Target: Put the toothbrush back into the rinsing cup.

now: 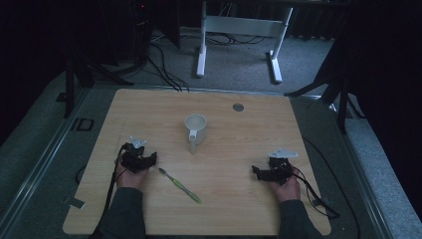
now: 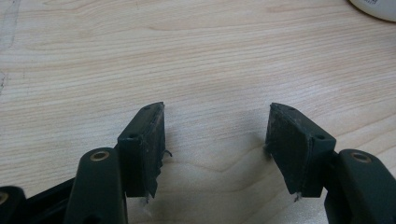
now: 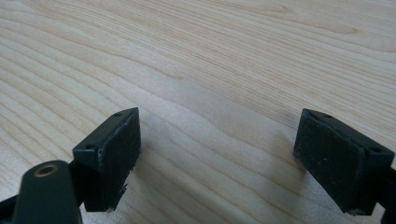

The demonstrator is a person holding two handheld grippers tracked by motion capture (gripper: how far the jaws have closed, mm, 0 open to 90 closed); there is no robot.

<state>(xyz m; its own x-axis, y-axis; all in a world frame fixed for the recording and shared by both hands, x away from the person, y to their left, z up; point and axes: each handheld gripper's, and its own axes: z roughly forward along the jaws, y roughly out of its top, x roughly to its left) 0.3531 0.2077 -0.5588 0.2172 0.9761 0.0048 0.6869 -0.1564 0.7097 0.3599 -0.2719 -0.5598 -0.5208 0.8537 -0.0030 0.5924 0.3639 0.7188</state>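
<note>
A slim green plastic toothbrush (image 1: 180,185) lies on the wooden table (image 1: 239,209), slanting away from the white mug (image 1: 195,128), just beside the empty, wide-open left gripper (image 1: 142,160); the equally open, empty right gripper (image 1: 261,172) rests well apart.

Dark grey sleeves (image 1: 127,211) at the frame's bottom. Both grippers are black: the left gripper (image 1: 138,160) and right gripper (image 1: 273,172) carry grey three-cornered plates, trailing black cables, with brass-coloured rivets.
</note>
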